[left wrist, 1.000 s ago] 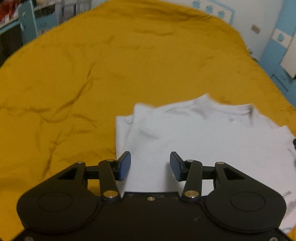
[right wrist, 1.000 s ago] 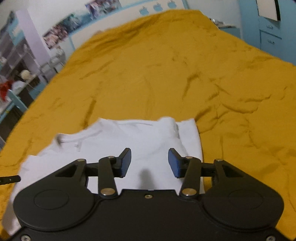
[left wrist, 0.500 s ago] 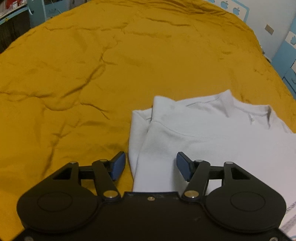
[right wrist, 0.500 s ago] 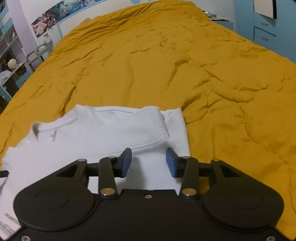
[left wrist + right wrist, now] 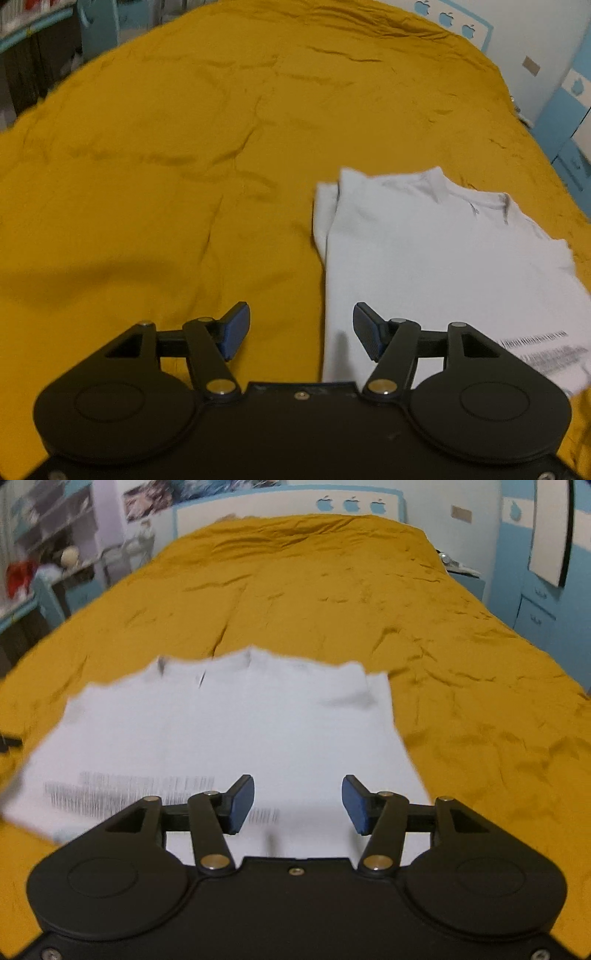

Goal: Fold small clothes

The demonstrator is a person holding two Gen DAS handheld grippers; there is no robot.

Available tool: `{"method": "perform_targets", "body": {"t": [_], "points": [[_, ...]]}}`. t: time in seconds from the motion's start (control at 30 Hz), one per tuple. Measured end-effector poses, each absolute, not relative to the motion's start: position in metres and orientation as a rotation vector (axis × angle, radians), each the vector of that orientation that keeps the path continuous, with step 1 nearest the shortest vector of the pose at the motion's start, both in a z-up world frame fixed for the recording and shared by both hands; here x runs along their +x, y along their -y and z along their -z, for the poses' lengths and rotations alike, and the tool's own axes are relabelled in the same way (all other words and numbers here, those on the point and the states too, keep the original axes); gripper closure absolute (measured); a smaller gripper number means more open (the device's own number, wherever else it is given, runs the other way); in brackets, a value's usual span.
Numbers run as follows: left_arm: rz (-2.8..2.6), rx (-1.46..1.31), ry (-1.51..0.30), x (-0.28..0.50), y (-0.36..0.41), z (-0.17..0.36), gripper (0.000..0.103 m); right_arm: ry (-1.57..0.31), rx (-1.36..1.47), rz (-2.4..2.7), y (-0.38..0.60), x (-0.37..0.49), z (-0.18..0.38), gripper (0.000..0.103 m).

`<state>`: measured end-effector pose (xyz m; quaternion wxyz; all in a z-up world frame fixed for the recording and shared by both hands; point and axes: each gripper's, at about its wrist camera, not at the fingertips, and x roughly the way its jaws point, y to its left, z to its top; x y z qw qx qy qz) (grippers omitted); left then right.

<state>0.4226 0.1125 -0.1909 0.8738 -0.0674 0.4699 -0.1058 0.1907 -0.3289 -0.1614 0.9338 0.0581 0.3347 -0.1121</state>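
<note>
A white T-shirt (image 5: 436, 251) lies flat on the mustard-yellow bedspread (image 5: 166, 166), both sleeves folded in, dark printed text near its lower part. In the left wrist view my left gripper (image 5: 301, 330) hovers open over the shirt's left edge, holding nothing. The right wrist view shows the same shirt (image 5: 236, 734), blurred, with my right gripper (image 5: 298, 805) above its lower right part. Its jaws are opening and nothing is gripped between them. The tip of the left gripper shows at that view's left edge.
The yellow bedspread (image 5: 461, 672) spreads wide around the shirt. A white headboard with blue apple shapes (image 5: 351, 504) stands at the far end. Blue drawers (image 5: 535, 609) are on the right; shelves and a blue table with clutter (image 5: 44, 576) are on the left.
Both grippers have pulled back from the shirt's upper part and opened wider. The left one has shifted left onto the shirt's edge. More of the shirt and its printed text shows now.
</note>
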Motion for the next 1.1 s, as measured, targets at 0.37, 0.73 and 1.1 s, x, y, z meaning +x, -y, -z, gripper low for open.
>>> {"method": "perform_targets", "body": {"t": [0.37, 0.73, 1.1], "points": [[0.271, -0.126, -1.031, 0.397, -0.105, 0.210, 0.037, -0.695, 0.163, 0.412, 0.338, 0.177, 0.196, 0.049], [0.345, -0.215, -1.056, 0.445, -0.084, 0.228, 0.036, -0.687, 0.214, 0.496, 0.335, 0.180, 0.212, 0.046], [0.416, -0.259, -1.044, 0.469, -0.065, 0.240, 0.056, -0.679, 0.252, 0.520, 0.337, 0.181, 0.215, 0.042]]}}
